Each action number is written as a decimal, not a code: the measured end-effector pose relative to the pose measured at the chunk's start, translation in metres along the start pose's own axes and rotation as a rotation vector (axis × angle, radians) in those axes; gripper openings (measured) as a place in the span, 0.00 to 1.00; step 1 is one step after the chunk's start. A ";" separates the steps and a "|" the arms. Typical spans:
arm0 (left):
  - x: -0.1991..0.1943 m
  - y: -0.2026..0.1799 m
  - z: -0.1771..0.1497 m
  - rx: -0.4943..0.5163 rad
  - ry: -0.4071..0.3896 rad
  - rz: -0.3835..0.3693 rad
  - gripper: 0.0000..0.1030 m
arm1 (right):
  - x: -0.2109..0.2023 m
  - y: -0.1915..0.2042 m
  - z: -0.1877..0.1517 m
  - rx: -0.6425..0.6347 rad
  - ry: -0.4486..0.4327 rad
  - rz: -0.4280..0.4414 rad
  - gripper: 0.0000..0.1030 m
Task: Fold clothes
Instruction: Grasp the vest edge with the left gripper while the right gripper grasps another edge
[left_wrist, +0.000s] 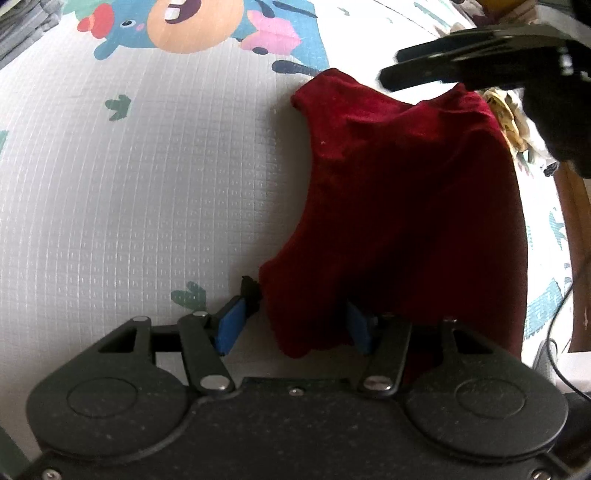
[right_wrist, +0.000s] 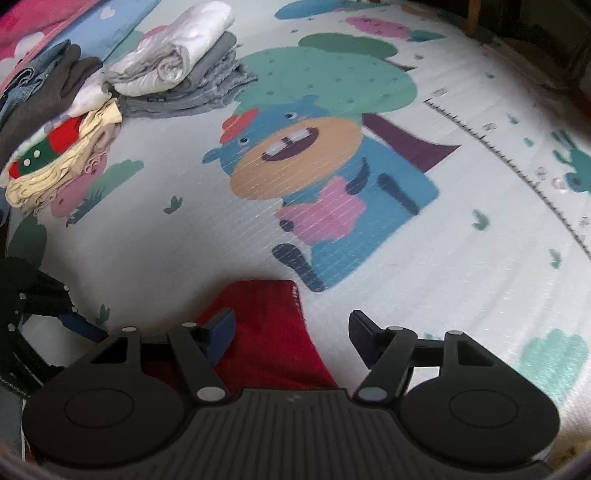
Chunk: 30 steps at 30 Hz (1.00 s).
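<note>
The dark red soft cloth garment (left_wrist: 399, 206) lay on the cartoon-printed foam mat (left_wrist: 129, 184), long axis running away from the left gripper (left_wrist: 295, 325) (jaws wide, nearer); the right gripper (right_wrist: 291, 332) hovered wide over its far end.

Garment (left_wrist: 406, 206): dark red, plain. Mat (left_wrist: 147, 184): white grid texture with green, blue, pink and orange cartoon print. Gripper pads (left_wrist: 231, 325): blue. Folded stack (right_wrist: 177, 62): white over grey.

My right gripper (right_wrist: 291, 332) spread wide over the red garment (right_wrist: 269, 343), which I see lying on the cartoon play mat (right_wrist: 184, 236), folded clothes piles (right_wrist: 110, 96) far left, left gripper (right_wrist: 74, 321) at the edge
</note>
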<state>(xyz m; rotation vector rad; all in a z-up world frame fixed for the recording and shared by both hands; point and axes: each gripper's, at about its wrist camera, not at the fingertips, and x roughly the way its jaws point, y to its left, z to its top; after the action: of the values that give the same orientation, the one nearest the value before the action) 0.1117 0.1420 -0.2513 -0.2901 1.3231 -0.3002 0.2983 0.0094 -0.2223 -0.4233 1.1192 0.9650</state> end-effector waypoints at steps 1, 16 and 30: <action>0.000 0.001 0.000 0.003 0.000 -0.012 0.55 | 0.005 0.001 0.000 -0.002 0.003 0.000 0.66; 0.003 -0.004 -0.005 0.046 0.001 -0.024 0.49 | 0.045 0.003 0.000 0.094 0.043 0.068 0.53; -0.043 -0.022 0.043 0.212 -0.140 -0.006 0.07 | -0.043 -0.024 -0.002 0.153 -0.243 0.108 0.09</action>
<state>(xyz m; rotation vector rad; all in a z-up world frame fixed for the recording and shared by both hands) 0.1434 0.1391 -0.1947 -0.1338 1.1418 -0.4144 0.3129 -0.0236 -0.1888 -0.1184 0.9930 0.9886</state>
